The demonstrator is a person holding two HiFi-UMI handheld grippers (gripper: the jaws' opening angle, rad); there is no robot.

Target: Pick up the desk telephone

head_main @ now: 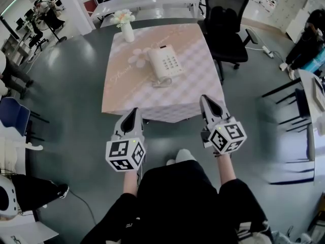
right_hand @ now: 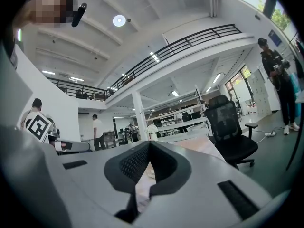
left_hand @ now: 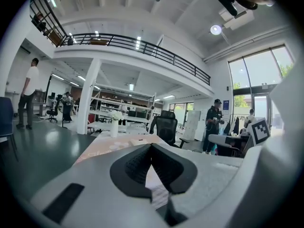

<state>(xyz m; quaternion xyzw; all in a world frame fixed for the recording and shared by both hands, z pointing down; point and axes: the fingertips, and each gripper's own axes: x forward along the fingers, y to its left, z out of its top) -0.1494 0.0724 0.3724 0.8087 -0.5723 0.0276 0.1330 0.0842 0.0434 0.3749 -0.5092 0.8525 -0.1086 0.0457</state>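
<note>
None of the task is being done yet: the desk telephone (head_main: 166,63) is lying untouched near the middle of the worktop (head_main: 198,93), at twelve o'clock from the person. The left tongs (head_main: 133,114) and the right tongs (head_main: 207,103) are both closed and empty. They are hovering just before the near edge, at eleven and one o'clock, and pointing about level toward it. Approaching, opening and grasping are remaining.
</note>
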